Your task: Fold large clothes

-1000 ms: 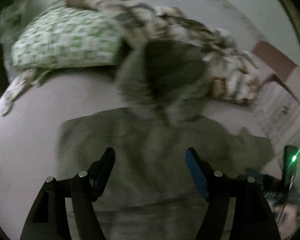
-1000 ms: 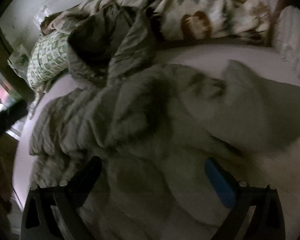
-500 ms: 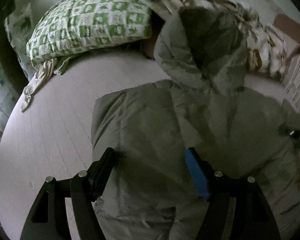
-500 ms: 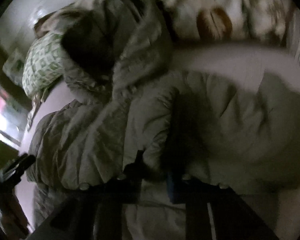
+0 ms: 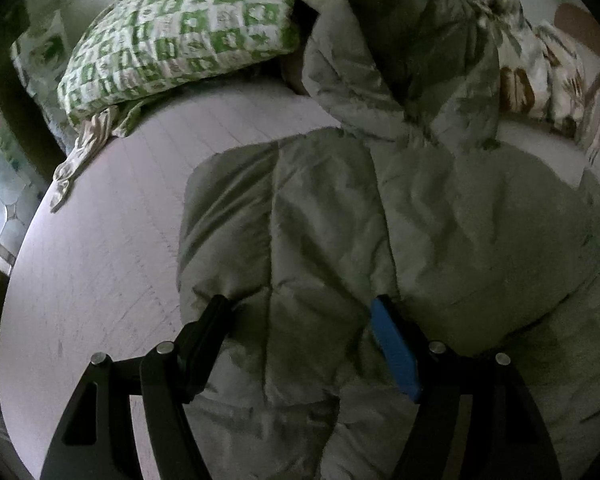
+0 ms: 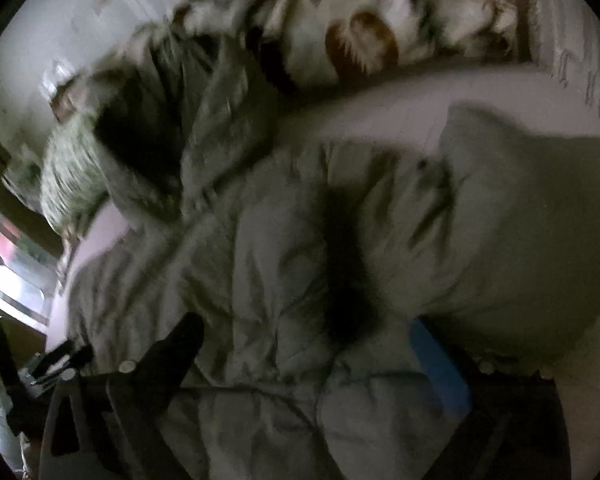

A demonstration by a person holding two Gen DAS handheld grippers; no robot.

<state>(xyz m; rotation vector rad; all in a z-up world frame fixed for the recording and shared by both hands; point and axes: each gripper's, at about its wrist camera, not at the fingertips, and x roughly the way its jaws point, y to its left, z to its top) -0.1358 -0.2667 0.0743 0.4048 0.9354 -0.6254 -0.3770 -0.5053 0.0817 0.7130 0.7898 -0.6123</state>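
A puffy grey-green hooded jacket (image 5: 440, 240) lies spread on the pale bed sheet (image 5: 100, 240), its hood (image 5: 420, 52) pointing toward the pillows. My left gripper (image 5: 302, 314) hangs open close over the jacket's left panel, and the fabric between its fingers is not pinched. In the right wrist view the jacket (image 6: 260, 280) fills the middle, with a folded-over flap (image 6: 520, 220) on the right. My right gripper (image 6: 304, 324) is opening, its jaws wide apart. Jacket fabric lies loose between them, and the pads do not press on it.
A green-and-white patterned pillow (image 5: 172, 40) and a floral quilt (image 5: 532, 64) lie beyond the hood at the head of the bed. The sheet is bare to the left of the jacket. The mattress edge curves along the left, with a bright window beyond it.
My left gripper has sunk and tilted toward the jacket, which now looks larger. My right gripper was shut on a jacket fold half a second ago; it now stands wide, the fold released.
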